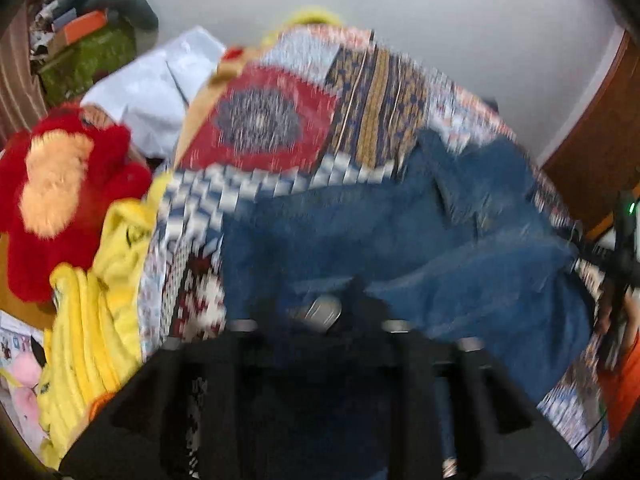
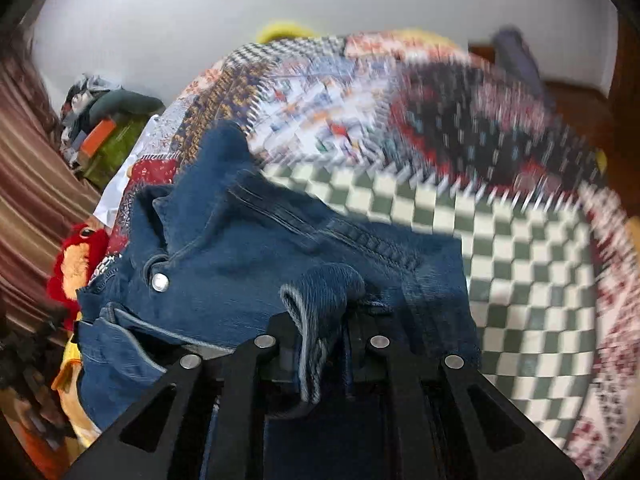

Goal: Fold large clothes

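Starting closest in: the right tongs [image 2: 320, 344] are clamped on a rolled hem of the denim jacket [image 2: 248, 256], and you can see the pale stitched edge bunched up right between the black fingers. So that hand is already on the garment, no question.

The left tongs [image 1: 340, 312] are a different story. That view is badly smeared, but the jaws look partly apart with denim lying right in front of them; I can't make out any cloth actually pinched there, so I'd call them not gripping.

Using the jacket as the landmark: it lies on the bed, spread over the patchwork quilt [image 2: 520, 240]. In the right view its silver snap button [image 2: 160, 281] and collar end sit off to the left of the clamped hem, with a stitched seam running away up and left, so the long axis seems to run from the held hem toward the collar. Green-and-white checks of the quilt show just right of the jacket.

Left of the jacket there's a yellow cloth [image 1: 92, 320], and beyond that a red plush toy [image 1: 60, 200].

My guess is the next move hinges on the left hand finding a matching edge, since the right one is nearer and already holding.
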The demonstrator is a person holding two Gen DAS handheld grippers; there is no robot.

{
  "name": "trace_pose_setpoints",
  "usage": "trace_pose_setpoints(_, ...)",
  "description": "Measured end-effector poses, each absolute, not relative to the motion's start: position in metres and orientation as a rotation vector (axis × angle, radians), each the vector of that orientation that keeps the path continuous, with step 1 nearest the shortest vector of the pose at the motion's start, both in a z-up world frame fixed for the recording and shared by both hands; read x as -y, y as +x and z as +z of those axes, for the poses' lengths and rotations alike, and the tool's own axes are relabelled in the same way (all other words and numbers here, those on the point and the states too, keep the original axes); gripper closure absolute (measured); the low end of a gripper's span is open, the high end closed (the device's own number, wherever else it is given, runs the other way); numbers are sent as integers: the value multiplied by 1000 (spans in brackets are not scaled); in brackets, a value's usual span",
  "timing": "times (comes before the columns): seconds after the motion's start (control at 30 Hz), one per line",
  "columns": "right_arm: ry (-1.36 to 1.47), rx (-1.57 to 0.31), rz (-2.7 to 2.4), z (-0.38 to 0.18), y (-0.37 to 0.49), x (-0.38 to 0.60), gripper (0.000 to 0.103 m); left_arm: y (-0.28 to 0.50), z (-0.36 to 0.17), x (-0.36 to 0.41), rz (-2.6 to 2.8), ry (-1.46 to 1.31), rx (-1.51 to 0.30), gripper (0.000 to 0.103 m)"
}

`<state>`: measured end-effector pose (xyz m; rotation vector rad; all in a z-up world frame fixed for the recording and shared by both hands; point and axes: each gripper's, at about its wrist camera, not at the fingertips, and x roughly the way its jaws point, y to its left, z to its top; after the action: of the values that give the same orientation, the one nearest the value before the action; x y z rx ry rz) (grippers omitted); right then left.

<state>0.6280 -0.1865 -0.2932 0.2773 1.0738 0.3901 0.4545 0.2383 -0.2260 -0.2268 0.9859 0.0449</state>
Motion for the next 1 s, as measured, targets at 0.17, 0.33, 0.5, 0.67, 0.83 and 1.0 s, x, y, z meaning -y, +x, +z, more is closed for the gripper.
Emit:
trace_pose_setpoints(0.17,320,-1097,433,-279,629,203,93,432,-249,-245,31,-260,-1030,24)
trace_pose_setpoints(0.33,260,-1083,441,-251,617,212,93,430,-279,-236,35,-226,-1119,23)
trace_pose_setpoints(0.5,312,-1085,468,-229,611,231,92,436,-298,-227,76,-190,-1143,15)
trace_pose_setpoints(0.67,230,-1073,480,-211,600,228,92,436,-305,-220,91,-151,-1141,12)
trace_pose_setpoints(0.83,209,-1065,506,-198,591,230,92,438,-309,-221,81,-139,-1161,10)
trace_pose_setpoints(1.0,252,-1097,545,-193,592,243,92,434,-308,-222,80,-137,-1163,9)
